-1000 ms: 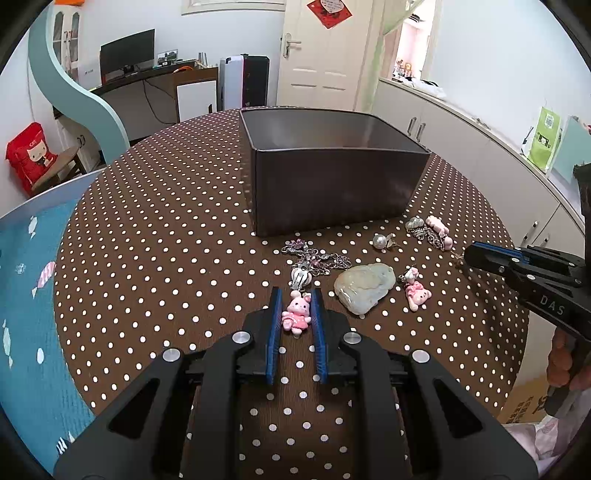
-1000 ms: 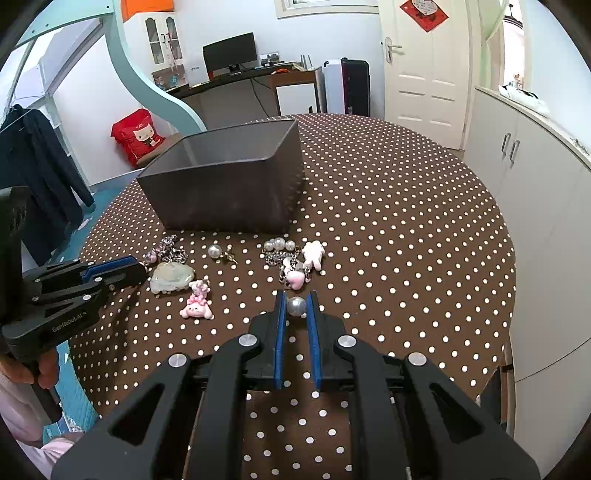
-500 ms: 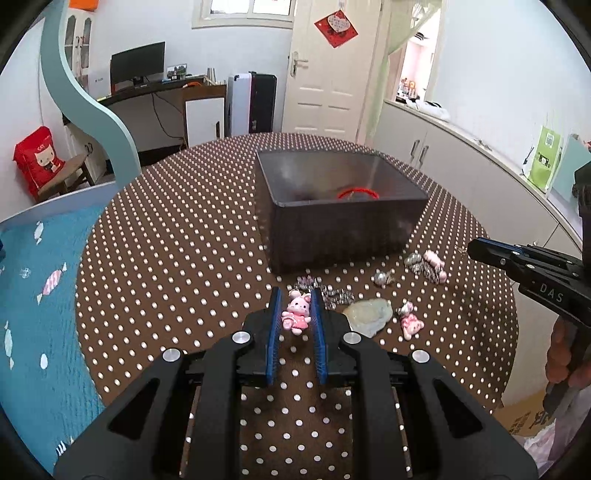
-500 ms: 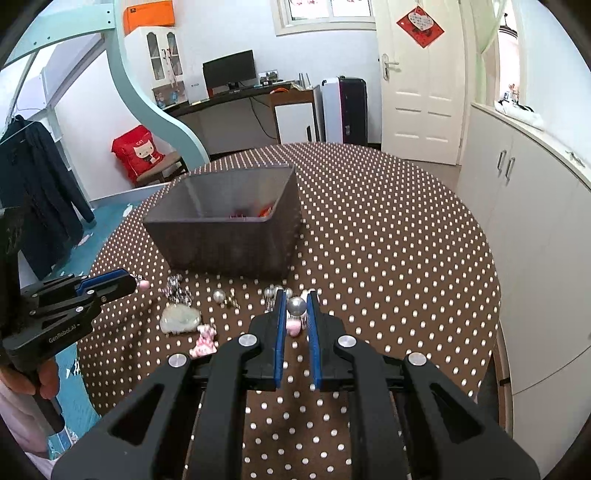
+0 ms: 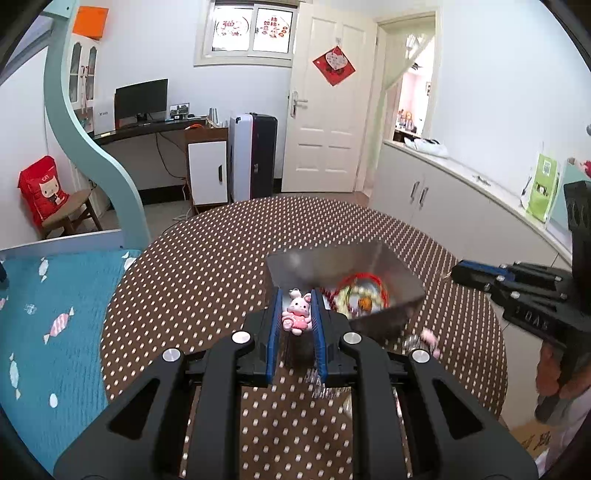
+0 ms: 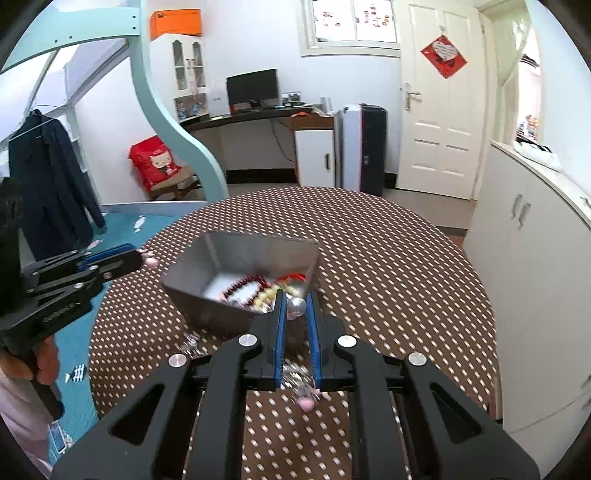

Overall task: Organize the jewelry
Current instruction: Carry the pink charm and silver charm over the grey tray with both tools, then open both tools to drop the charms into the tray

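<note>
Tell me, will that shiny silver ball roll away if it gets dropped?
Probably. The silver ball looks round and smooth, so it would likely roll on the flat table. The right hand-held gripper pinches only its sides, so it may slip.

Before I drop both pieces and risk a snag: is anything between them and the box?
Nothing visible blocks either. The pink bunny charm and silver bead are held above the near wall of the open grey box, which already holds beads.

Ahead stand a white panelled door (image 5: pixel 327 122), a window (image 5: pixel 253 31), and a desk (image 5: pixel 147 129) with monitor (image 5: pixel 141 98).
</note>
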The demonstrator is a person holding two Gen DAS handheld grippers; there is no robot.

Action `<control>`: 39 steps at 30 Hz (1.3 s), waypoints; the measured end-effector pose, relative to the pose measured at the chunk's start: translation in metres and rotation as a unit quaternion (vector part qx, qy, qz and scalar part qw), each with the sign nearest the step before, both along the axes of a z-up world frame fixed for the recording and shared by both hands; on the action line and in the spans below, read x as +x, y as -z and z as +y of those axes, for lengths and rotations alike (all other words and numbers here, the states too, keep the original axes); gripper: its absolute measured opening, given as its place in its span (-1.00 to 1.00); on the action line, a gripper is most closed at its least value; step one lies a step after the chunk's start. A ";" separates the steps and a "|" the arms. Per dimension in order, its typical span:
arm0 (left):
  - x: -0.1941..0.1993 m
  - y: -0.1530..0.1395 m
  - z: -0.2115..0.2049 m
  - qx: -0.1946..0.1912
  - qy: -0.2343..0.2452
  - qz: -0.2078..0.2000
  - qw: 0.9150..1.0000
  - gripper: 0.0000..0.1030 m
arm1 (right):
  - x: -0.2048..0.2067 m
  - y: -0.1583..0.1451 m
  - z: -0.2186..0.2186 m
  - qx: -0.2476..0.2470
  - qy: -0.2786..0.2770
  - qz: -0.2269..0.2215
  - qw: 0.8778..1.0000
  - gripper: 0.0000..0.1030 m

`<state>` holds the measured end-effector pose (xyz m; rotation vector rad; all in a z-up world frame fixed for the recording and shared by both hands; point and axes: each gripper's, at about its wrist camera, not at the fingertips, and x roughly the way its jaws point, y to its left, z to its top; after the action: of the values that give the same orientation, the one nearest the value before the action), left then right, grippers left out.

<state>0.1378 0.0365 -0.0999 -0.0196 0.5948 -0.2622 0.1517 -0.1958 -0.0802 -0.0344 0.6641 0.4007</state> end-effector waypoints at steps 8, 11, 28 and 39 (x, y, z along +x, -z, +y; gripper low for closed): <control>0.029 0.002 -0.020 -0.013 0.021 0.012 1.000 -0.69 | 0.024 0.008 0.025 -0.009 -0.031 0.013 0.999 -0.80; 0.037 0.007 -0.026 -0.017 0.029 0.023 0.999 -0.69 | 0.031 0.013 0.030 -0.012 -0.035 0.027 0.999 -0.79; 0.035 0.015 -0.032 -0.012 0.029 0.022 0.999 -0.13 | 0.031 0.023 0.009 -0.014 0.021 0.051 0.998 0.00; 0.025 0.015 -0.035 -0.013 0.029 0.022 0.999 -0.13 | 0.022 0.018 0.002 -0.013 0.021 0.044 0.999 0.02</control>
<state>0.1630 0.0013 -0.1144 -0.0344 0.6369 -0.3263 0.1741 -0.1941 -0.0981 -0.0284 0.7550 0.3549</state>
